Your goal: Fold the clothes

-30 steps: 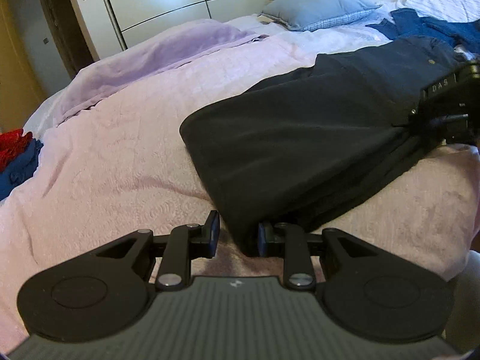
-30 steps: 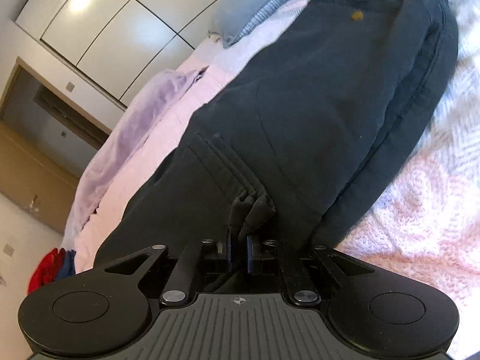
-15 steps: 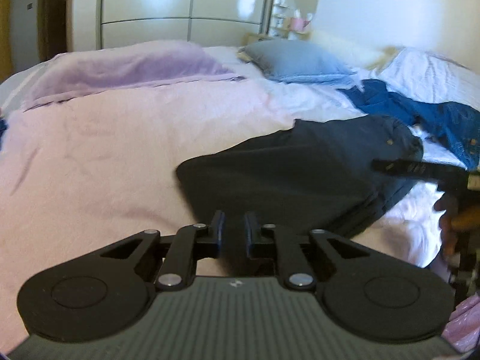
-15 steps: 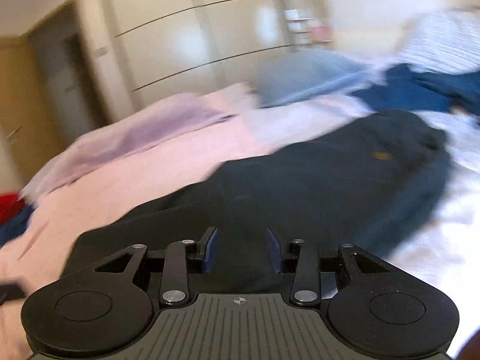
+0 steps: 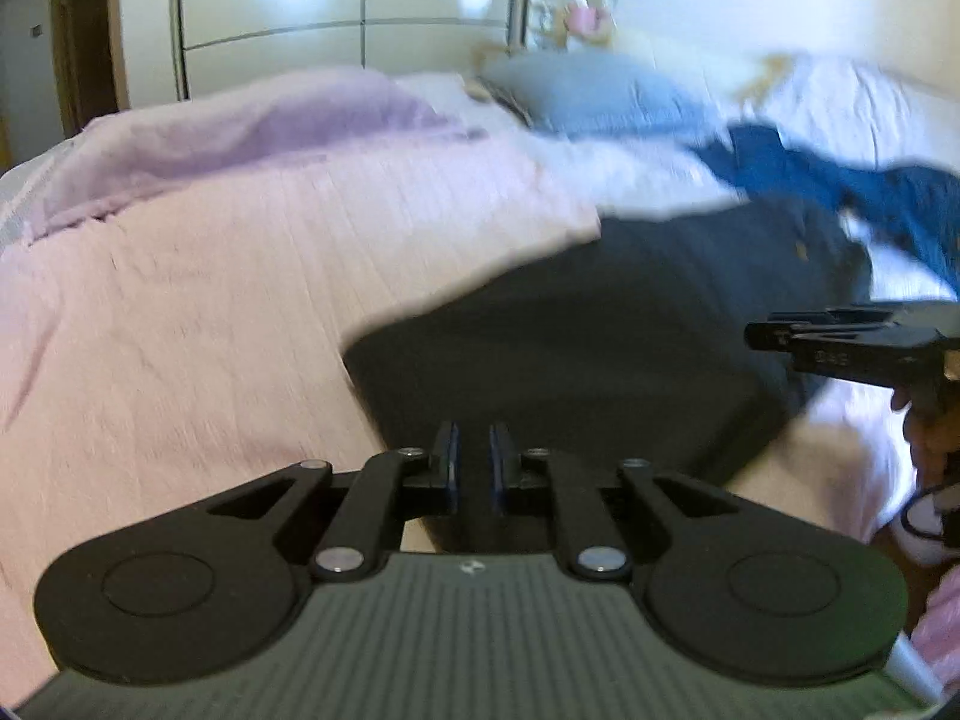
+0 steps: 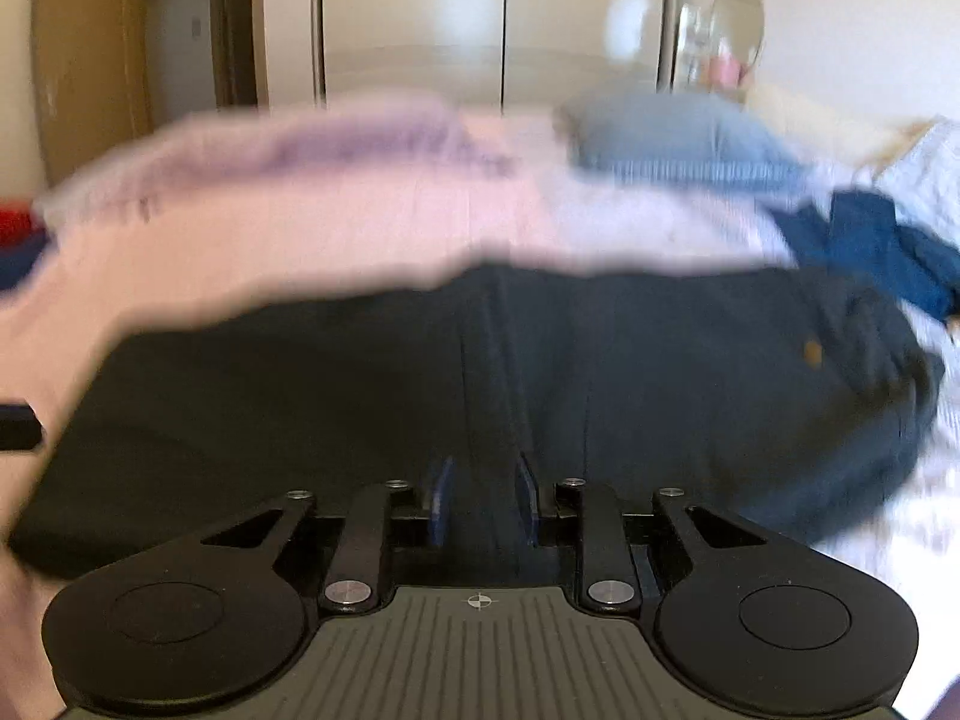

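Dark navy trousers (image 5: 600, 348) lie folded flat on the pink bedspread (image 5: 210, 300), waist end with a brass button (image 6: 811, 351) to the right. My left gripper (image 5: 471, 438) hovers over their near left corner, its jaws a narrow gap apart with nothing pinched. The right gripper (image 6: 480, 468) hangs above the trousers (image 6: 420, 372); its jaws are closing and no cloth is between them. In the left wrist view the right gripper (image 5: 774, 333) shows side-on at the right edge, held by a hand (image 5: 924, 438).
A heap of blue clothes (image 5: 840, 180) lies right of the trousers. Behind are a blue-grey pillow (image 5: 600, 96) and a lilac blanket (image 5: 270, 126). Red and blue clothes (image 6: 18, 234) sit at the bed's far left. White wardrobe doors (image 5: 330, 12) stand behind the bed.
The right gripper let go of a fold of dark cloth, rolled upright and drew back. The left gripper narrowed its jaws and also pulled back and up from the trousers' edge.
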Demonstrator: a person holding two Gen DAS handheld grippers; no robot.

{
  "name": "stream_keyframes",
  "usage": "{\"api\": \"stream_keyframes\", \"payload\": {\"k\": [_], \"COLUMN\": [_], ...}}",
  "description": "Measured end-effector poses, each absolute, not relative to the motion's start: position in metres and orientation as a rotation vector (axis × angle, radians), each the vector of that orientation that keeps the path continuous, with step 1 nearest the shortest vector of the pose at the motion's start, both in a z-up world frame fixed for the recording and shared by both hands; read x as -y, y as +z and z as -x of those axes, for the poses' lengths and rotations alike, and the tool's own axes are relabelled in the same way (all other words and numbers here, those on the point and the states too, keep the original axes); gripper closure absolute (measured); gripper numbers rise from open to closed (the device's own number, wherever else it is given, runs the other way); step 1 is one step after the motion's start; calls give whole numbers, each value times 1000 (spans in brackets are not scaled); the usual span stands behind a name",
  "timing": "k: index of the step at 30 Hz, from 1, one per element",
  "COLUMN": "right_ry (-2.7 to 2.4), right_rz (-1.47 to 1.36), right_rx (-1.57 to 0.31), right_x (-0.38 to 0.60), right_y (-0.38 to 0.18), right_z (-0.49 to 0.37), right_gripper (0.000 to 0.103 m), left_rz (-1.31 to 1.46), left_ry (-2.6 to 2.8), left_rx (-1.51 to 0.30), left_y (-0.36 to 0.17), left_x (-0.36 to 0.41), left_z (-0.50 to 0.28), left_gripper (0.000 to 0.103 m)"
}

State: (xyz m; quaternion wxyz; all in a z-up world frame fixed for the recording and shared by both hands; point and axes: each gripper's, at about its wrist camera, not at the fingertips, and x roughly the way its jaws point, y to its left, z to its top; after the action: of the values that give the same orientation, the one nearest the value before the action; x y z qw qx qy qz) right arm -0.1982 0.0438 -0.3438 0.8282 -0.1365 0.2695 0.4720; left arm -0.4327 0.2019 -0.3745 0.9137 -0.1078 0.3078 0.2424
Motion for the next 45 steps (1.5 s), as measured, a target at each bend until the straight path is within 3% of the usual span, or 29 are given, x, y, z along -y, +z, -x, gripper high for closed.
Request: {"api": "stream_keyframes", "payload": {"k": [5,13,19,24,30,36,40,45], "right_ry": [1057,1029,1049,1095,1063,1067,1058,1042], "right_rz": [313,424,281,209,376,351,419,415], "right_rx": [-507,-523,-590,-567,-618,-571,-656,-718], "right_x": [-92,-134,-110,-58,-39,-30,-31,-27], "right_y": [-341,-396,-373,-344,-383,-350,-369,-360], "right_z": [182,148,132,173,216,227,227,225], "right_gripper": [77,76,76,76,76,76,76,76], "left_rz": [146,96,148,226,293,316,264,299], "left_ry": [540,590,612,543,586,604,645,723], "left_rx": [-655,-690,-666,-685,-741,-726,-782,-803], "left_y": [-388,-433,-406,-389,-407,-391,-408,-391], "left_x": [-231,-253,-245,-212,-181,-164,-152,-145], "left_z": [389,361,380,411,425,427,416,413], "left_gripper": [93,92,93,92,91,92,91,91]}}
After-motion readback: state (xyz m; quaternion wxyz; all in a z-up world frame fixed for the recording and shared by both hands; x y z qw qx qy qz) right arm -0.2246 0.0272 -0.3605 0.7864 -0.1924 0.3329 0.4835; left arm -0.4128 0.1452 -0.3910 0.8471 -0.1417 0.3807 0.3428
